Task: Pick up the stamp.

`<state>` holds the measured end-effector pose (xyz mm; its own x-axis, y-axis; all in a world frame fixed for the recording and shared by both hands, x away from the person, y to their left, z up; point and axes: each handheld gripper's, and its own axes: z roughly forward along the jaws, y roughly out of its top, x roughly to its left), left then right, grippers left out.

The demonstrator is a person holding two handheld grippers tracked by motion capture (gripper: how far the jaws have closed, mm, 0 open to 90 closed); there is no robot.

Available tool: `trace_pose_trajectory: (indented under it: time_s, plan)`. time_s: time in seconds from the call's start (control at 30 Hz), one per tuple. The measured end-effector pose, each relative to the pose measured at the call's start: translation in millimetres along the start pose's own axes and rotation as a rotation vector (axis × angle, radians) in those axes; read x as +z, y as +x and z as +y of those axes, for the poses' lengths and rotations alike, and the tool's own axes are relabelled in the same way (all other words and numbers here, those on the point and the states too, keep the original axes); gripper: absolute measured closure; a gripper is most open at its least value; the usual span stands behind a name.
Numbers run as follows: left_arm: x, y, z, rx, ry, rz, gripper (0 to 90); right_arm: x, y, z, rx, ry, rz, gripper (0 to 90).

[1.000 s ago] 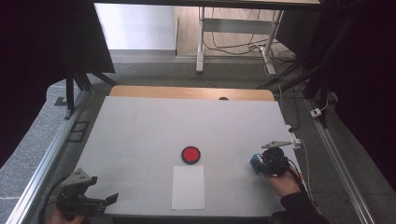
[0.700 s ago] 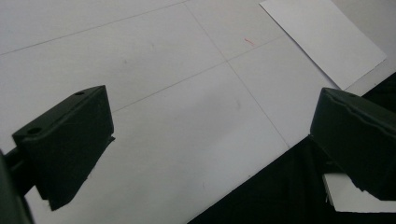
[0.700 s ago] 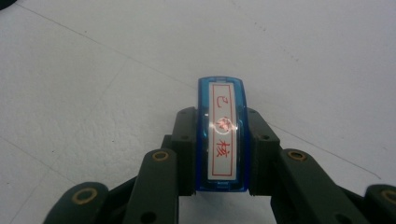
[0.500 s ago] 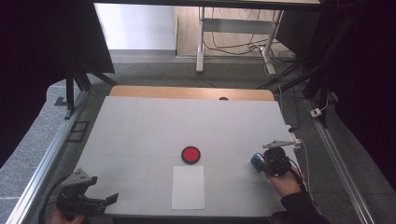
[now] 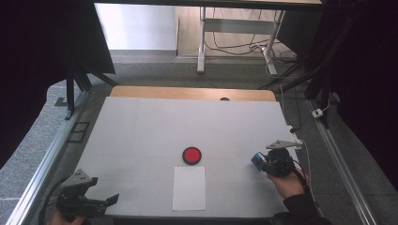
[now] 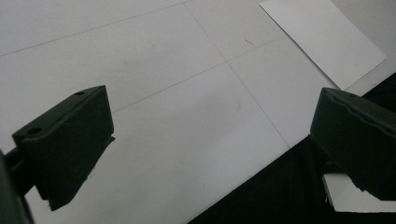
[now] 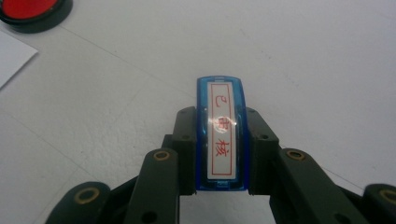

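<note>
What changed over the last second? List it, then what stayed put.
The right claw closed its jaws onto the blue stamp and now clamps it at the table's right side, barely shifting. Unchanged: the left claw rests open at the near left corner, and the red ink pad and the sheet of paper lie where they were.

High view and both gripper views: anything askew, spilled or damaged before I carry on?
Nothing stands out. The blue stamp sits squarely between the right gripper jaws, label up. The red ink pad and white paper sheet lie flat on the table. The left gripper is open over the table's near edge.
</note>
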<state>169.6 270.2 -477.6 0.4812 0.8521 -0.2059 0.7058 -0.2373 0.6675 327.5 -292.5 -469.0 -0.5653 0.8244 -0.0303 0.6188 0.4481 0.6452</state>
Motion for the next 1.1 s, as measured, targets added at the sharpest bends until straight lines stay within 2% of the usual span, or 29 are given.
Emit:
trace_pose_trajectory:
  time_s: [0.47, 0.83, 1.1]
  plan:
    - [-0.5, 1.1, -0.2, -0.002, -0.002, -0.008, 0.0, -16.6, 4.2, 2.5, 0.002, -0.084, 0.039, 70.2]
    - [-0.5, 3.1, -0.1, -0.011, -0.001, -0.024, 0.0, -27.4, 14.4, 8.6, -0.018, -0.148, 0.099, 70.2]
    - [-0.5, 3.3, -0.1, -0.013, -0.002, -0.027, 0.0, -32.6, 28.8, 18.0, -0.046, -0.179, 0.186, 70.2]
